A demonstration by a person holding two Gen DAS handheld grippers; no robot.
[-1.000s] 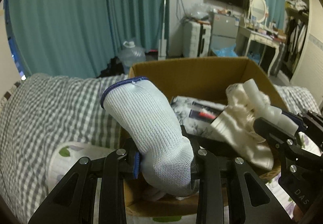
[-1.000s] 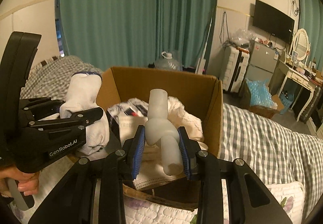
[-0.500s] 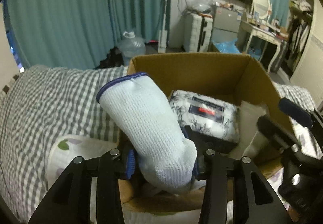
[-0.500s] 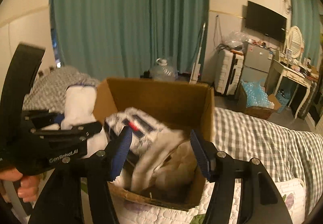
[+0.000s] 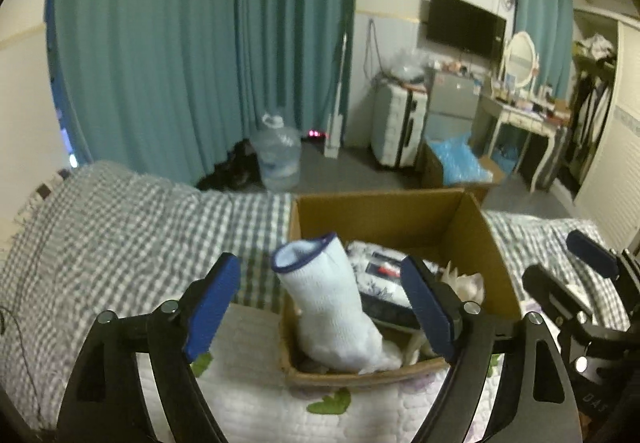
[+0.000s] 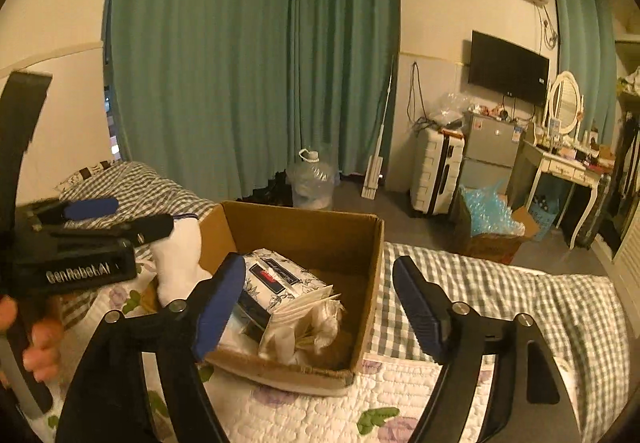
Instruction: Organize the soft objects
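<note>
Sock upright in cardboard box on gingham bed, teal curtains, both fingers apart, just opened.

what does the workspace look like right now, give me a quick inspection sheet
surface: bed, checked cover, floral quilt in front
job's things: white sock upright in cardboard box; patterned pack and cream cloth inside
clutter: nothing seen on the bed
grippers: left gripper and right gripper open, jaws just opened, gripping nothing
cables: wire on far wall by TV
surroundings: teal curtains, water jug, suitcase, dressing table
</note>
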